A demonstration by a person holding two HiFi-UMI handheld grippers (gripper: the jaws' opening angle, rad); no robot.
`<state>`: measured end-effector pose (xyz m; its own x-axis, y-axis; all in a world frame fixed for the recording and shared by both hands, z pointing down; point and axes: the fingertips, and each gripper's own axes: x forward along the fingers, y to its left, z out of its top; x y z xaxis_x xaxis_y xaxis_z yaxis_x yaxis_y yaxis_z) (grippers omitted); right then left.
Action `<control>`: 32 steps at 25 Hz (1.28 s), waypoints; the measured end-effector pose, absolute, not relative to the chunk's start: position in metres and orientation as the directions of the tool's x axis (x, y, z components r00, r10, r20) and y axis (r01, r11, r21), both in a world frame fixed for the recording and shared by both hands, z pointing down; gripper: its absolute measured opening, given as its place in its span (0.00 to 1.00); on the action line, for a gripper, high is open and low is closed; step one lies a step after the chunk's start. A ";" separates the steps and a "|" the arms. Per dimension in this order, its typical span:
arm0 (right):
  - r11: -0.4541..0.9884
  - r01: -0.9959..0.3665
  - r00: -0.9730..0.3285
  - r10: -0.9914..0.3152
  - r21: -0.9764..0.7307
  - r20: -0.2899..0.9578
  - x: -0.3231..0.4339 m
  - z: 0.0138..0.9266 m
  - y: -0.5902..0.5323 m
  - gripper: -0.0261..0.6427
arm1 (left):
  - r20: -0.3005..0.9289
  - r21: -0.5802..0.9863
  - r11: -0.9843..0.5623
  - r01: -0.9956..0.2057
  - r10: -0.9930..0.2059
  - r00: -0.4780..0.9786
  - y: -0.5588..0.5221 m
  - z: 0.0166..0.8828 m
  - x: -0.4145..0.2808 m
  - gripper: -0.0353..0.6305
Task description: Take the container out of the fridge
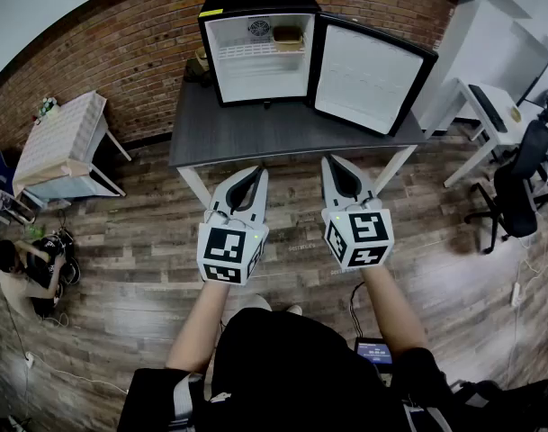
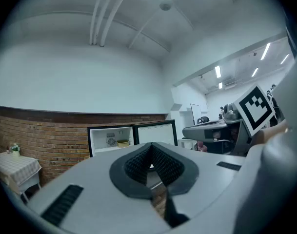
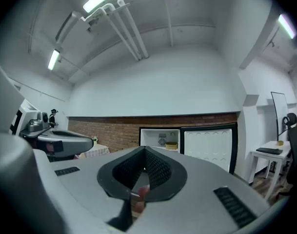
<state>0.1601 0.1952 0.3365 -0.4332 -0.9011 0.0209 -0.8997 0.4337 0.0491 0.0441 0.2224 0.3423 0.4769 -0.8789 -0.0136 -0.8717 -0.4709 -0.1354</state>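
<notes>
A small black fridge [image 1: 256, 57] stands at the top centre of the head view, at the back of a dark worktop [image 1: 256, 133], with its door [image 1: 368, 75] swung wide open to the right. The container [image 1: 288, 35] sits inside on the upper wire shelf [image 1: 247, 50], at the right end, close to the hinge side. It is a low, yellowish tub, too small in every view to show whether it has a lid.

Both tools hang in the middle of the frame, over the wooden floor and short of the worktop's near edge, well apart from the fridge. The left hand-held gripper [image 1: 256, 175] has its jaws together at the tips and nothing between them. The right hand-held gripper [image 1: 333, 162] is likewise closed and empty. The reach has not begun, and either tool must open before it can take anything.

The tub looks light and fairly stiff, probably plastic (a guess from its colour and shape), so weight should be no trouble. Its smooth wall could slip under a shallow pinch. The safest hold is likely across the near rim, one jaw inside and one outside, or around the side wall if a lid is on. It should be lifted a little so that it clears the wire shelf as it is drawn out.
</notes>
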 end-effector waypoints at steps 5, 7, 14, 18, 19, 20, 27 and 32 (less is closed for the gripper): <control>0.438 -0.899 -0.439 -0.898 -0.022 0.021 0.164 0.340 0.191 0.10 | -0.014 -0.129 -0.465 -0.876 -0.882 0.471 0.218 0.341 0.044 0.07; 0.444 -0.896 -0.444 -0.896 -0.013 0.029 0.164 0.342 0.188 0.10 | -0.016 -0.126 -0.463 -0.877 -0.883 0.468 0.214 0.341 0.044 0.07; 0.451 -0.893 -0.451 -0.892 -0.015 0.034 0.163 0.344 0.165 0.10 | -0.017 -0.127 -0.460 -0.879 -0.885 0.465 0.190 0.341 0.041 0.07; 0.455 -0.890 -0.455 -0.890 -0.020 0.038 0.160 0.347 0.145 0.10 | -0.019 -0.128 -0.458 -0.880 -0.886 0.464 0.169 0.343 0.039 0.07; 0.456 -0.890 -0.456 -0.889 -0.021 0.040 0.159 0.348 0.138 0.10 | -0.016 -0.129 -0.456 -0.880 -0.887 0.462 0.162 0.344 0.038 0.07; 0.457 -0.889 -0.458 -0.888 -0.021 0.042 0.157 0.348 0.131 0.10 | -0.014 -0.129 -0.455 -0.881 -0.888 0.460 0.155 0.345 0.036 0.07; 0.469 -0.883 -0.469 -0.881 -0.013 0.061 0.143 0.355 0.071 0.10 | 0.002 -0.122 -0.457 -0.881 -0.888 0.460 0.095 0.352 0.025 0.07; 0.478 -0.878 -0.478 -0.876 -0.020 0.071 0.132 0.357 0.023 0.10 | 0.014 -0.117 -0.457 -0.882 -0.889 0.458 0.047 0.355 0.016 0.07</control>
